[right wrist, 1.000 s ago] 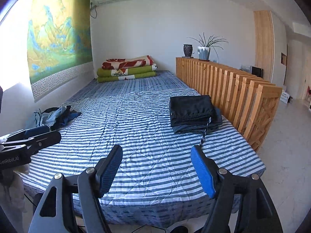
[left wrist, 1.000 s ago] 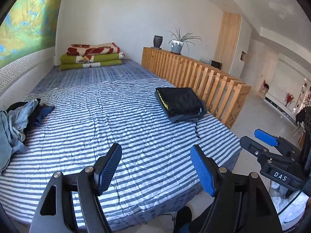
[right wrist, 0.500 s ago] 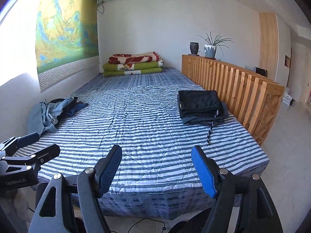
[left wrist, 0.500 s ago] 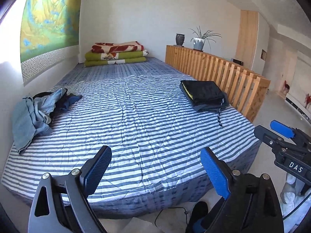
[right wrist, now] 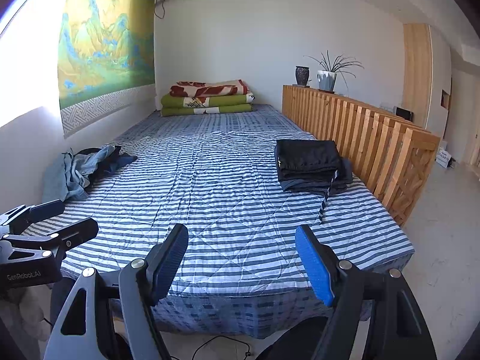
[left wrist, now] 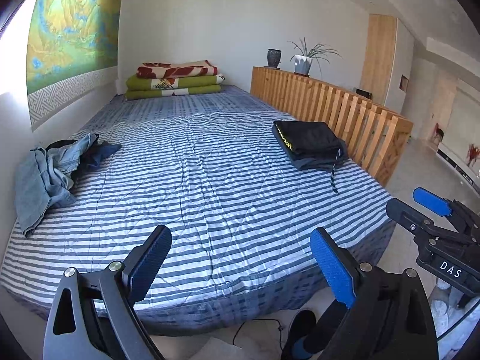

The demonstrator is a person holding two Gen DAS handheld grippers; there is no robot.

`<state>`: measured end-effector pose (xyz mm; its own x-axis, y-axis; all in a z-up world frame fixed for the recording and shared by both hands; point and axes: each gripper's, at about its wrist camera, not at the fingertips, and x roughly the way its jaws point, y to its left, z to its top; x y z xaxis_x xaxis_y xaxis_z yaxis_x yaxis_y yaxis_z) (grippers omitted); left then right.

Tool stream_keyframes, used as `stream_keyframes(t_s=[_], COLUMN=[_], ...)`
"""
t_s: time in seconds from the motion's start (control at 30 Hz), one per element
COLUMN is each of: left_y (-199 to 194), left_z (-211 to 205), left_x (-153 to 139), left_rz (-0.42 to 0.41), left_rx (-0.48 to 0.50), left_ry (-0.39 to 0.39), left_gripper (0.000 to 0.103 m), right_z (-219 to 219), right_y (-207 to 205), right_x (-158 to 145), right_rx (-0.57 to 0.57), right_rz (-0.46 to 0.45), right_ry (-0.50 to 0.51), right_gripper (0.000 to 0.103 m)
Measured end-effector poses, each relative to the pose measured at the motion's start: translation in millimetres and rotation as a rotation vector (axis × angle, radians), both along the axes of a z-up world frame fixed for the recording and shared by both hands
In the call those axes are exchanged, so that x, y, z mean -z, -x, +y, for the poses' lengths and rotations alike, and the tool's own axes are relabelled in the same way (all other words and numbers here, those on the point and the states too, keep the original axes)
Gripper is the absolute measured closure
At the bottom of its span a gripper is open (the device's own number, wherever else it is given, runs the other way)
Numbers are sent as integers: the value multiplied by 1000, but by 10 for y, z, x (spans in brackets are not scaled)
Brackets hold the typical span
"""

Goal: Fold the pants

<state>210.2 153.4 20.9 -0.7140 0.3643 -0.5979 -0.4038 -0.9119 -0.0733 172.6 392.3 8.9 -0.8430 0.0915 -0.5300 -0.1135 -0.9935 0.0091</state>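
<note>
A crumpled pile of blue denim pants point(left wrist: 51, 174) lies at the left edge of the striped bed point(left wrist: 228, 198), against the wall; the right wrist view shows the pile point(right wrist: 75, 171) too. A neat stack of folded dark pants point(left wrist: 312, 144) point(right wrist: 312, 162) sits by the right edge, a drawstring trailing from it. My left gripper point(left wrist: 240, 258) hovers open and empty off the foot of the bed, far from both piles. My right gripper point(right wrist: 241, 258) is likewise open and empty beside it. Each gripper appears in the other's view: the right gripper point(left wrist: 417, 207), the left gripper point(right wrist: 69, 220).
A wooden slatted railing point(right wrist: 369, 147) runs along the bed's right side, with a potted plant point(right wrist: 328, 78) and vase on top. Folded blankets point(left wrist: 174, 81) lie at the far end. A wall borders the left side. A black cable point(left wrist: 258, 327) lies on the floor below.
Both views have pulled back from the bed and the left one has swung left, bringing the denim pile further into view. Both grippers stay open and empty.
</note>
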Motion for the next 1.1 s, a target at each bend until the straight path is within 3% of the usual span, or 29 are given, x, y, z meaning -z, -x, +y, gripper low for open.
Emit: stream_keyframes(t_s=[0.5,0.87,1.1], left_y=[6,15,30], left_z=[95,96,74], left_x=[41,91,121], left_rz=[0,-3,-6], left_rx=[19,13,6], left_ry=[13,15,17], left_gripper=[7,5,5], right_z=[45,54,37], right_y=[2,-27,-19], right_x=[28,43,85], right_rx=[4,21,20], right_rz=[-3,19,8], right_ry=[14,14,15], right_gripper=[32,17,16])
